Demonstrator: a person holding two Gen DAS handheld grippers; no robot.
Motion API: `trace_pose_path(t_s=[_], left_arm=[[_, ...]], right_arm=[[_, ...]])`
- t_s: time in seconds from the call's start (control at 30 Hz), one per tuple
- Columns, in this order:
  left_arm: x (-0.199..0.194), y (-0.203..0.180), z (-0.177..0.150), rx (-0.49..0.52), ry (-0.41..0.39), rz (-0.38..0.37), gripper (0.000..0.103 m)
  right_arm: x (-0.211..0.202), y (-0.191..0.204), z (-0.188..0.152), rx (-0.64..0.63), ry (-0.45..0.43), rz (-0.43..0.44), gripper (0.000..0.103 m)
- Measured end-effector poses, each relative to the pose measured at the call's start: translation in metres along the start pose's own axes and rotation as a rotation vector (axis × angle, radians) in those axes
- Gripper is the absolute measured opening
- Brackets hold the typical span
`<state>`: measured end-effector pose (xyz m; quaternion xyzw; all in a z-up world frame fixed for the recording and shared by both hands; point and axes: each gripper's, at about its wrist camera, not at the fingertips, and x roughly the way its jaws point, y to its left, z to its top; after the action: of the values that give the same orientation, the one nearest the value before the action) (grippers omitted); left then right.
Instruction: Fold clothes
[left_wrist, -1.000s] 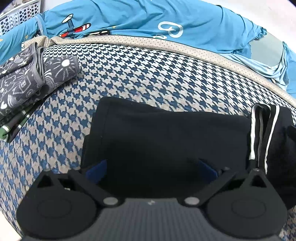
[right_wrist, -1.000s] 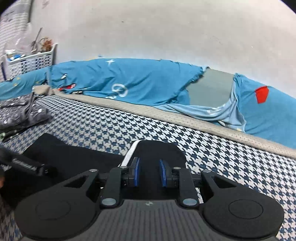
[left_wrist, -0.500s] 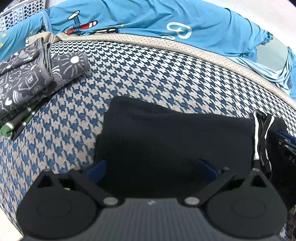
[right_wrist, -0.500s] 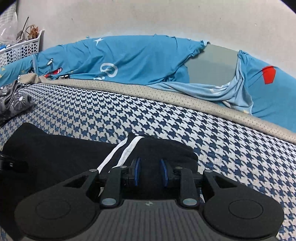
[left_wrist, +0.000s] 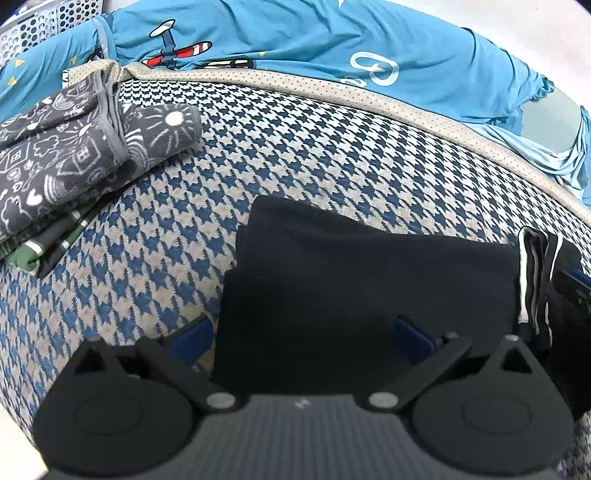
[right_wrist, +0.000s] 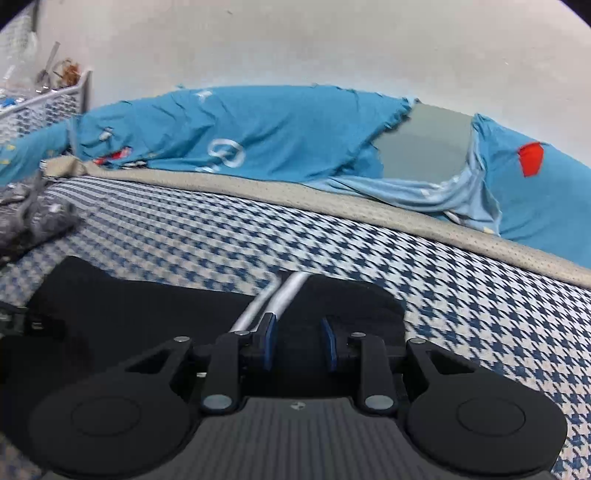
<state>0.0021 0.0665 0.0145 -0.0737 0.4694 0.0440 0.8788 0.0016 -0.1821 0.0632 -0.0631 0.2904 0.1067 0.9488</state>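
On the houndstooth bedcover (left_wrist: 314, 155), seen from the left wrist, a folded black garment (left_wrist: 369, 288) lies flat, its white-striped edge (left_wrist: 532, 273) bunched at the right side. The left gripper (left_wrist: 303, 332) hangs over the garment's near edge with its blue pads (left_wrist: 194, 334) set wide apart — one over bare cover, the other over the dark cloth, neither pressing on it. A grey patterned bundle (left_wrist: 74, 158) sits well apart at the left, a blue sheet (left_wrist: 332, 40) beyond. From the right wrist, the right gripper (right_wrist: 297, 347) rests low at the garment (right_wrist: 147, 310) beside the white stripes (right_wrist: 280, 295); its pads (right_wrist: 271, 341) stand narrowly apart with black cloth between them — whether they pinch it I cannot tell.
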Motion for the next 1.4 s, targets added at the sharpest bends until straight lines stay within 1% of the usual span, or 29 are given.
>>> trace_pose_path(t_s=[0.13, 0.4, 0.5, 0.67, 0.83, 0.97, 1.17, 1.4], left_arm=[[-0.002, 0.003, -0.001, 0.007, -0.009, 0.003, 0.103], [-0.005, 0.02, 0.002, -0.006, -0.022, -0.009, 0.102], [-0.005, 0.027, 0.003, -0.008, -0.023, -0.007, 0.102], [-0.003, 0.036, 0.002, -0.009, -0.013, -0.006, 0.101], [-0.004, 0.041, 0.002, -0.007, -0.009, -0.018, 0.1], [-0.004, 0.049, 0.002, -0.027, -0.005, -0.023, 0.1], [-0.002, 0.059, 0.003, -0.053, 0.008, -0.025, 0.1], [-0.002, 0.061, 0.003, -0.047, 0.017, -0.034, 0.1]], right_arm=[[-0.014, 0.016, -0.002, -0.019, 0.003, 0.059, 0.027], [-0.033, 0.05, -0.015, -0.062, 0.048, 0.176, 0.028], [-0.038, 0.063, -0.02, -0.09, 0.06, 0.224, 0.031], [-0.044, 0.088, -0.029, -0.15, 0.073, 0.298, 0.033], [-0.048, 0.105, -0.035, -0.176, 0.084, 0.35, 0.033], [-0.049, 0.117, -0.038, -0.208, 0.09, 0.383, 0.033], [-0.056, 0.144, -0.043, -0.287, 0.074, 0.432, 0.034], [-0.064, 0.179, -0.054, -0.399, 0.061, 0.492, 0.034]])
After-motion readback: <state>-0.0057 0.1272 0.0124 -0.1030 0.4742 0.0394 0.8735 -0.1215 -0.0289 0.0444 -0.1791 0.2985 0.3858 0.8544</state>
